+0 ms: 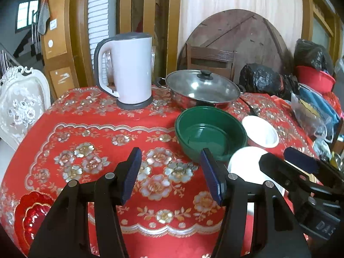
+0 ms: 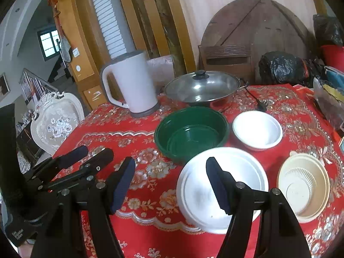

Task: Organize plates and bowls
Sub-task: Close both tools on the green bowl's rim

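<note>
Only "DA", cut off, on the right gripper body; other print illegible

Left wrist view: left hand-held gripper finger is covering the near rim of the green bowl. White plate beside that bowl is mostly hiding behind both gripper bodies. Right hand-held gripper is running off the right edge. Right wrist view: cream bowl, right of the plate, is sitting partly behind a gripper arm.
</note>
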Motion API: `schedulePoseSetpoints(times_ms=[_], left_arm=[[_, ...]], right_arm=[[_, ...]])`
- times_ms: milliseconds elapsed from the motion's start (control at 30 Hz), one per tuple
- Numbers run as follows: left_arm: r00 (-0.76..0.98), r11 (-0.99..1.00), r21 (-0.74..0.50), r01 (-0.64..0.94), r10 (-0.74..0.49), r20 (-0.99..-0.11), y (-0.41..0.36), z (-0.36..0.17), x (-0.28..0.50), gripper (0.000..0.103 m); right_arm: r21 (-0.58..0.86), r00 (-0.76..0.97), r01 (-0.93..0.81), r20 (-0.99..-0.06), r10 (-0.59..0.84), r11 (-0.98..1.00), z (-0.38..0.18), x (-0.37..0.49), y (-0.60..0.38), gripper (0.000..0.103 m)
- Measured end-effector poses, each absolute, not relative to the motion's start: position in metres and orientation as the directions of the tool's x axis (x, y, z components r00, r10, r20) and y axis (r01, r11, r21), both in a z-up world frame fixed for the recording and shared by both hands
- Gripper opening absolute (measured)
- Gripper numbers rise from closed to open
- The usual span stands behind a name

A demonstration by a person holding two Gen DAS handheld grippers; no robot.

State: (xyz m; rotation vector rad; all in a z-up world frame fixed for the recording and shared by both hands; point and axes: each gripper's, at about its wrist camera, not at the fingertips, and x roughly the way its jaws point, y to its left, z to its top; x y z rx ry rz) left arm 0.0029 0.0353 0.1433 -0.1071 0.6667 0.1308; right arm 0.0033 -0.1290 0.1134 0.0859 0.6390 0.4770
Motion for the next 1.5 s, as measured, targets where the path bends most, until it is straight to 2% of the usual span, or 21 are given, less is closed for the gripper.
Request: schedulePoseSetpoints(times_ms=[300, 800, 1067, 1500], left_arm=[[0.737, 0.977, -0.125, -0.175, 0.046, -0.675, 0.037, 0.135, 0.052, 0.059], [0.632, 0.967, -0.176, -0.186, -0.019, -0.775, 0.037, 0.097, 0.123, 0.059], [0.590, 0.966, -0.197, -0.168, -0.061, -0.805, 0.040, 0.081, 0.137, 0.058], [0.507, 0.955, -0.214, -0.203, -0.085, -0.858, 0.042, 0.052, 0.154, 0.059]], right_arm=[[0.241, 0.681, -0.404, -0.566, 0.465, 0.883, 0.121, 0.041, -0.130, 0.071], [0.465, 0.494, -0.322, -0.661, 0.565, 0.825, 0.085, 0.135, -0.155, 0.072], [0.432, 0.450, -0.242, -0.744, 0.495, 0.869, 0.060, 0.154, -0.158, 0.072], [0.439, 0.448, -0.234, -0.743, 0.497, 0.867, 0.035, 0.175, -0.152, 0.072]])
